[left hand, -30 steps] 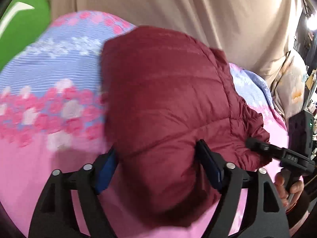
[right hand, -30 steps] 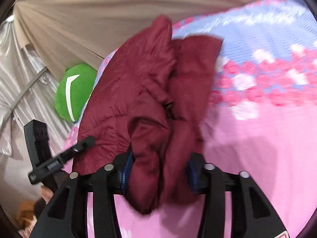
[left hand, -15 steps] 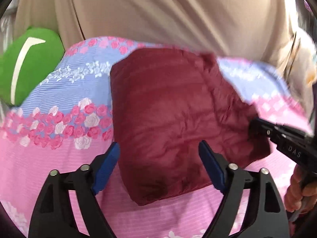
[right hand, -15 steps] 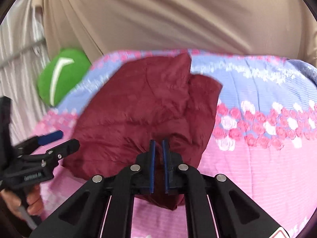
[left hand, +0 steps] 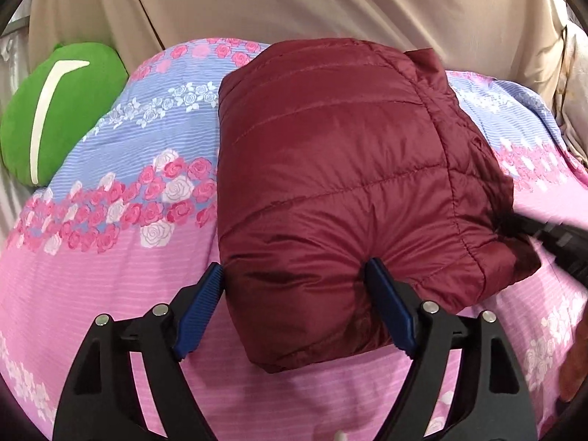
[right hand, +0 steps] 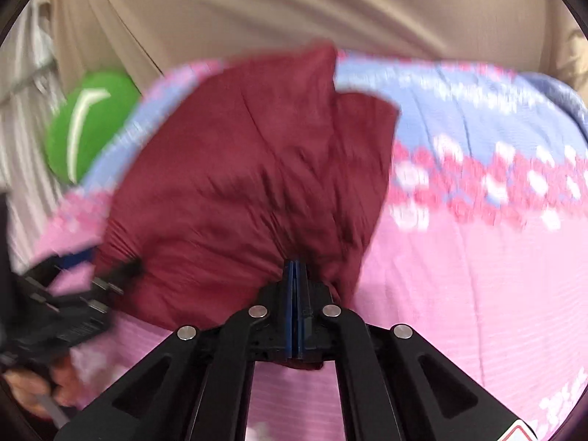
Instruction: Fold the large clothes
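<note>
On the bed, a folded maroon puffer jacket [left hand: 341, 183] lies across the floral bedspread [left hand: 110, 257].
Left gripper [left hand: 296, 303] has its blue fingers [left hand: 389, 305] spread wide, one at each side of the jacket's near edge, pads against the fabric without pinching it. Right gripper [right hand: 294, 283] has its fingers pressed together on a bunched fold at the jacket's near right corner. At the bed's far left corner sits a green cushion [left hand: 55, 110], with beige curtain [left hand: 294, 0] hanging behind the far edge.

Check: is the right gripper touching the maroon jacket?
Touching. The right wrist view shows the right gripper with its jaws pressed together on a bunched fold of the maroon jacket.
</note>
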Demonstrator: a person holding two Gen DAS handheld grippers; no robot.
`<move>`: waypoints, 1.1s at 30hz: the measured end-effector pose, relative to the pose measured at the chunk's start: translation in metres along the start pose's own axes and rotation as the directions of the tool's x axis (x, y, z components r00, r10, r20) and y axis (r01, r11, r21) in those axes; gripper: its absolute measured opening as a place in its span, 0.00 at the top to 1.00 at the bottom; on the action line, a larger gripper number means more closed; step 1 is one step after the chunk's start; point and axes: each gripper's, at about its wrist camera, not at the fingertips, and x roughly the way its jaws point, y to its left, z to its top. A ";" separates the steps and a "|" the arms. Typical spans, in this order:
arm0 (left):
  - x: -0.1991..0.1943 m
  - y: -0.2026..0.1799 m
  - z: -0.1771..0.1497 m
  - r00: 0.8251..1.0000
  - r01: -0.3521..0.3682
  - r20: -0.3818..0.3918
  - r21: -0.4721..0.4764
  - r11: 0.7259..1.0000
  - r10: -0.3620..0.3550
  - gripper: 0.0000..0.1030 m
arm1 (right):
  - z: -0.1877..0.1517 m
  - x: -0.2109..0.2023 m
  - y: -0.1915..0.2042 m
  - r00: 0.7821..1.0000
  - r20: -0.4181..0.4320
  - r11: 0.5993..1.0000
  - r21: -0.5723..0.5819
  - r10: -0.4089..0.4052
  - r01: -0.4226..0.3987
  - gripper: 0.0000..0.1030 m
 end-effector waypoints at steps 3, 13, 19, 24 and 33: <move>0.002 0.000 0.000 1.000 0.001 -0.005 -0.002 1.000 -0.001 0.25 | 0.018 -0.008 0.010 0.999 0.044 0.999 -0.032 -0.011 0.013 1.00; 0.004 0.000 -0.002 1.000 0.006 -0.009 -0.009 1.000 -0.006 0.24 | 0.009 0.056 0.000 0.995 -0.060 0.996 -0.033 -0.083 0.082 1.00; -0.018 0.008 -0.007 1.000 0.017 0.012 -0.038 0.999 -0.017 0.25 | 0.008 -0.002 -0.003 1.000 0.010 1.000 0.028 -0.012 0.012 1.00; -0.030 0.014 -0.029 1.000 -0.016 0.002 -0.022 1.000 0.016 0.24 | -0.013 -0.016 -0.003 0.999 -0.031 1.000 -0.012 0.013 -0.013 1.00; -0.011 0.024 -0.040 0.996 -0.081 -0.042 -0.052 0.995 0.079 0.29 | -0.026 0.004 -0.008 0.997 -0.079 1.000 0.010 -0.001 0.002 1.00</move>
